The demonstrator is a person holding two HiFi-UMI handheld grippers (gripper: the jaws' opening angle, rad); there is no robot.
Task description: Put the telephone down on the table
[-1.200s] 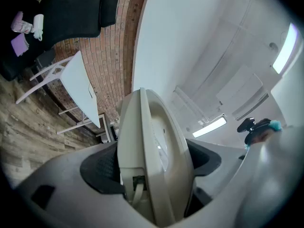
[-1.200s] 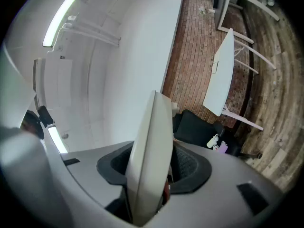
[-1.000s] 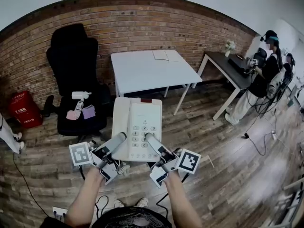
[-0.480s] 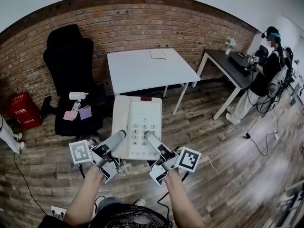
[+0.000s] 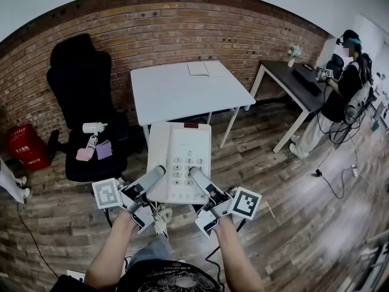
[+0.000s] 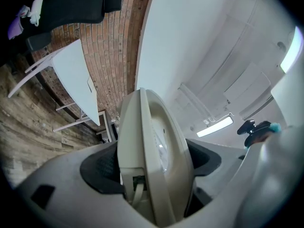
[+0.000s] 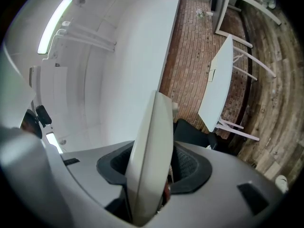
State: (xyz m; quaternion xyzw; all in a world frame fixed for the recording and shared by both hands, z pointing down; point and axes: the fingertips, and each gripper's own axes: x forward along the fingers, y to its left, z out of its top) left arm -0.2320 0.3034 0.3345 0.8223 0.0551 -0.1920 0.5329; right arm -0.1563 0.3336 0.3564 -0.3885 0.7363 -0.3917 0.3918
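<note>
Against a second before, the white square desk [image 5: 182, 90] stood nearer to the carrier, the black office chair [image 5: 82, 96] had slid off toward the left, and a shoe [image 5: 161, 222] now showed on the wooden plank floor [image 5: 292, 181] under the arms. The grip on the load had not altered.

The cream corded telephone [image 5: 182, 157] hung in the air above the floor, face up. Its far edge just overlapped the desk's near edge in the head view, and it rested on nothing. Its handset lay along the left side, grey keys filled the middle of the right half, a small red strip sat at the far edge, and a pale coiled cord [image 5: 161, 215] dangled below the near corner.

The left tool [image 5: 159, 171] was clamped on the near edge at the handset side. Its dark pads [image 6: 102, 167] pressed the telephone's thick body, seen edge-on between them. The right tool [image 5: 196, 174] held the near edge at the keypad side, its jaws partly spread and closed on the thinner rim.
</note>
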